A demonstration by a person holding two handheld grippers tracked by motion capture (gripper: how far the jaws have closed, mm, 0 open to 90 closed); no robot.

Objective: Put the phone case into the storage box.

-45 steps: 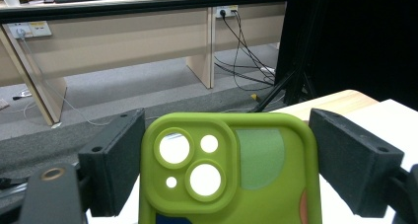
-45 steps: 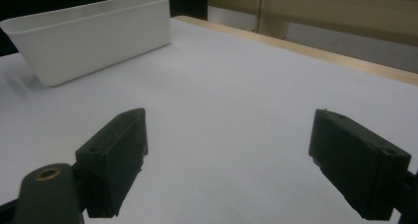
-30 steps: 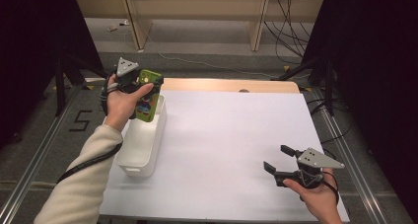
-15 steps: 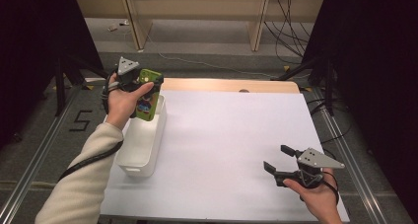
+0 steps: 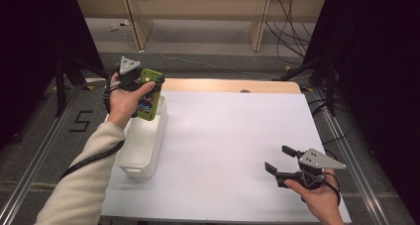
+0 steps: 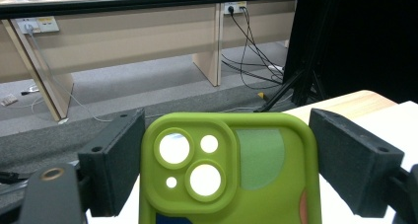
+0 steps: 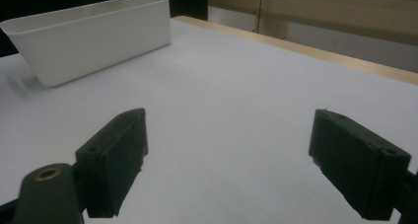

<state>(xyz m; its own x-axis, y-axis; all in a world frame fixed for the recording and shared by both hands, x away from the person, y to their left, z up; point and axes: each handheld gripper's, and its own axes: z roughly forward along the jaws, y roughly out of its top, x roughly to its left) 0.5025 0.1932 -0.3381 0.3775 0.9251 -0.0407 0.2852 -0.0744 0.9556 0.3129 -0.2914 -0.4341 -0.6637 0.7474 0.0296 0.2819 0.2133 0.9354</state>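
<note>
My left fingers point(image 6: 118, 169) clench the green silicone phone case point(image 6: 229, 169) above the white plastic bin point(image 5: 143, 143); next, lowering it inside. Right fingers point(image 7: 123, 160) stand released.

A person's left hand point(image 5: 124, 98) holds the left gripper point(image 5: 141, 84), its jaws clamped on a green phone case point(image 5: 149, 93), just above the far end of a white bin point(image 5: 143, 143). The case hangs upright, its lower edge at the bin's rim. The bin lies lengthwise along the left edge of a white table point(image 5: 228, 136). Well apart from the bin, at the table's near right corner, the right gripper point(image 5: 281, 159) rests in the right hand point(image 5: 319, 200), jaws spread, pointing toward the bin.
</note>
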